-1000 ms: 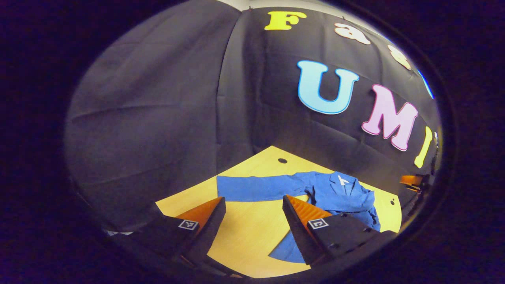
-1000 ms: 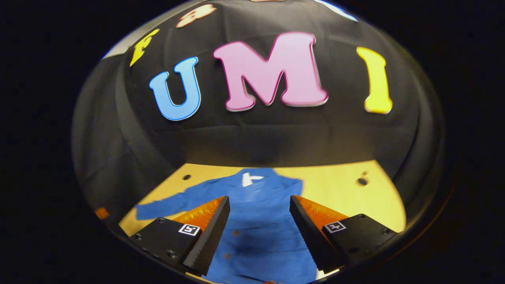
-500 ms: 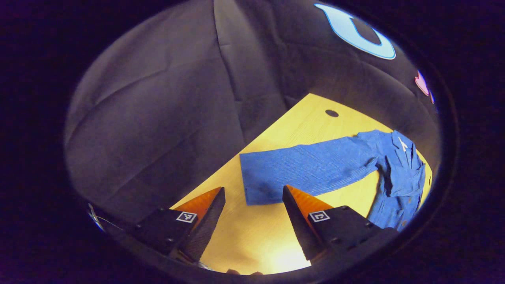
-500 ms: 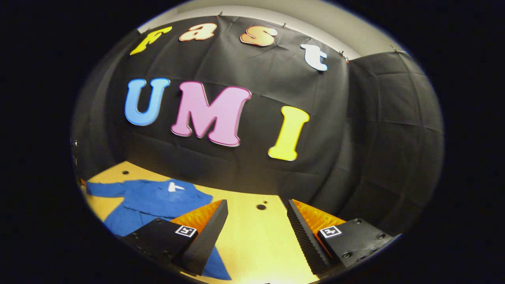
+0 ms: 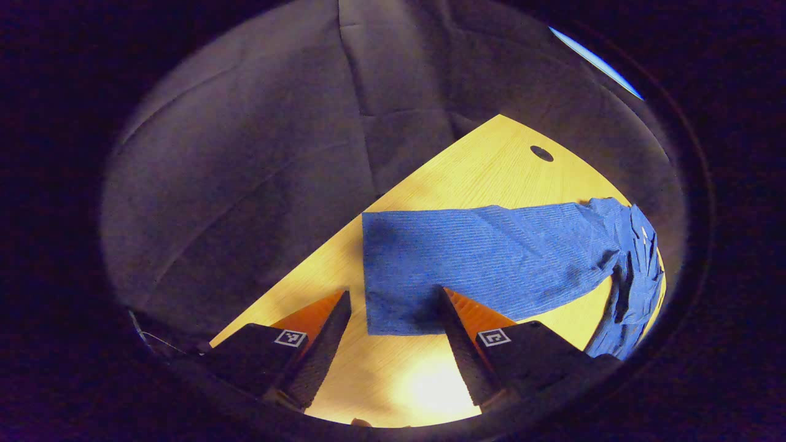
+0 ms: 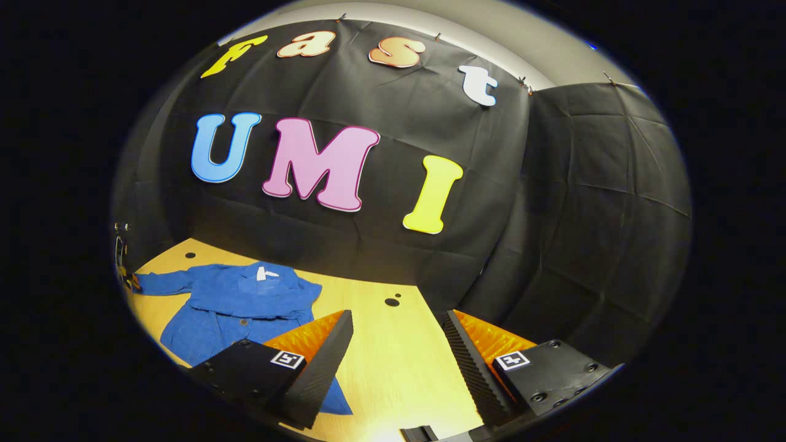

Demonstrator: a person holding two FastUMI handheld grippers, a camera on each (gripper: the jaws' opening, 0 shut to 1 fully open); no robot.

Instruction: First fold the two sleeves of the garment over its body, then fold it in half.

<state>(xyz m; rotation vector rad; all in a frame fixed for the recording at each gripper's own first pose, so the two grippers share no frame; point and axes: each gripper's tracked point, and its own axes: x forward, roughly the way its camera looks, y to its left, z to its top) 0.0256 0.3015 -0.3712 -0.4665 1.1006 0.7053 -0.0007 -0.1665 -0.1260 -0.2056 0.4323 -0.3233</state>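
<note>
A blue button-up garment [image 6: 236, 301] lies flat on the yellow wooden table [image 6: 399, 362], collar toward the back wall. In the left gripper view one long sleeve [image 5: 485, 258] stretches out flat across the table, its cuff end [image 5: 393, 294] nearest me; the body [image 5: 635, 276] is bunched at the right. My left gripper [image 5: 393, 313] stands open just above the cuff, which lies between its fingers, untouched. My right gripper [image 6: 396, 334] is open over bare table to the right of the garment, holding nothing.
Black cloth walls close the table at the back and on both sides. Small round holes [image 5: 541, 153] [image 6: 392, 302] sit in the tabletop near the back edge. The left table edge [image 5: 288, 276] runs diagonally close to the cuff.
My left gripper has swung left and down toward the sleeve cuff, which now lies between its fingers. My right gripper moved off the garment's body to bare table on its right.
</note>
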